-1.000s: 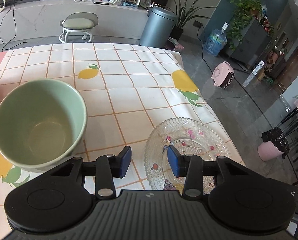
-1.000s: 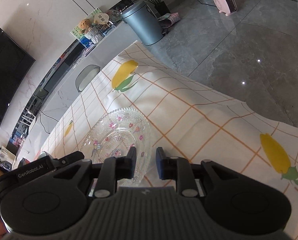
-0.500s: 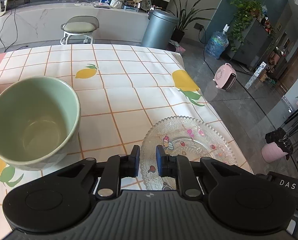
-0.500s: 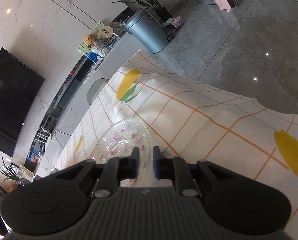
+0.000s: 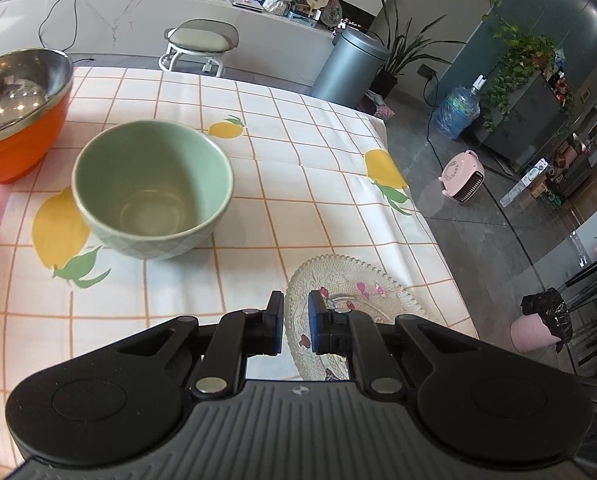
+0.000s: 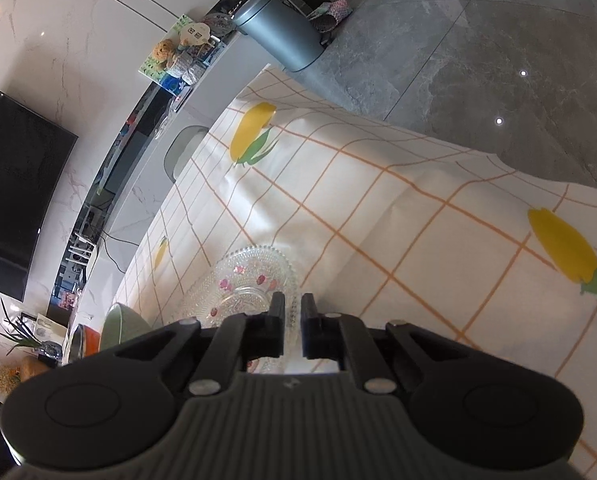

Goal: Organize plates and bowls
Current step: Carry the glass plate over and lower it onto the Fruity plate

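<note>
A clear glass plate [image 5: 354, 284] with pink cartoon prints sits near the table's right edge, its near side raised off the cloth. My left gripper [image 5: 296, 320] has the plate's left rim between its blue pads, and its jaws are closing on that rim. In the right wrist view the same plate [image 6: 250, 276] is tilted, and my right gripper [image 6: 293, 312] is shut on its near rim. An empty pale green bowl [image 5: 154, 188] stands upright on the cloth to the plate's left. Behind it at far left is an orange bowl [image 5: 14, 112] with a steel inside.
The checked lemon tablecloth [image 5: 298, 152] ends close to the plate's right, with grey floor beyond. A grey bin [image 5: 350, 64], a stool [image 5: 200, 40] and a pink heater [image 5: 462, 176] stand off the table. A pink blur covers the left wrist view's left edge.
Both grippers closed their jaws onto the glass plate's rim. The left wrist view pulled back, so the green bowl sits farther off and the orange bowl came into view. The plate now tilts.
</note>
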Tool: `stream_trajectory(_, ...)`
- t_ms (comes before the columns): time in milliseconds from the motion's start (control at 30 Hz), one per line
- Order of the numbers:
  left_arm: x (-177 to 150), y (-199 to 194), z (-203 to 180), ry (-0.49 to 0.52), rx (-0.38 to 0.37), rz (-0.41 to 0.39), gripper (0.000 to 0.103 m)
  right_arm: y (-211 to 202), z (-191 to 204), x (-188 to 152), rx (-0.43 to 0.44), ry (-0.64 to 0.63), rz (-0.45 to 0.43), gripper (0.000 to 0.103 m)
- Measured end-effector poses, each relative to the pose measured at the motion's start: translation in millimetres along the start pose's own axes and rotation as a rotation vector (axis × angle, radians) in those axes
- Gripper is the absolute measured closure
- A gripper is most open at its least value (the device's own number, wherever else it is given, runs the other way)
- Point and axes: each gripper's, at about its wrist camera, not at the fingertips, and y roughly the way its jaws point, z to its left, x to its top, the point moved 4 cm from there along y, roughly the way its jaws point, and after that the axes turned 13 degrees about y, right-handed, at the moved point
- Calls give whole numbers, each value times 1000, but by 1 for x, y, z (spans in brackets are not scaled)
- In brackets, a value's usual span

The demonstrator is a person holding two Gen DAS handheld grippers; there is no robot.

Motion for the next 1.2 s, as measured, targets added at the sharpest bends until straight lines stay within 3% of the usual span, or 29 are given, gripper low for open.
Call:
stream_trajectory(267,-25,-48,17,-68,9,-11,90,-24,5,-36,-26,30,125,98)
stream_trajectory(533,-64,-108,56,-141,67,-43,90,-42,26,-92,-17,-1,233,98)
stream_trajectory(933,-127,-190,144,-302,180,-76,90,-31,94,-205,30,-278,375,99)
stream_trajectory(1200,-148,-206,167,-299,227,-83,90,-18,115,-250,19,-408,428,98)
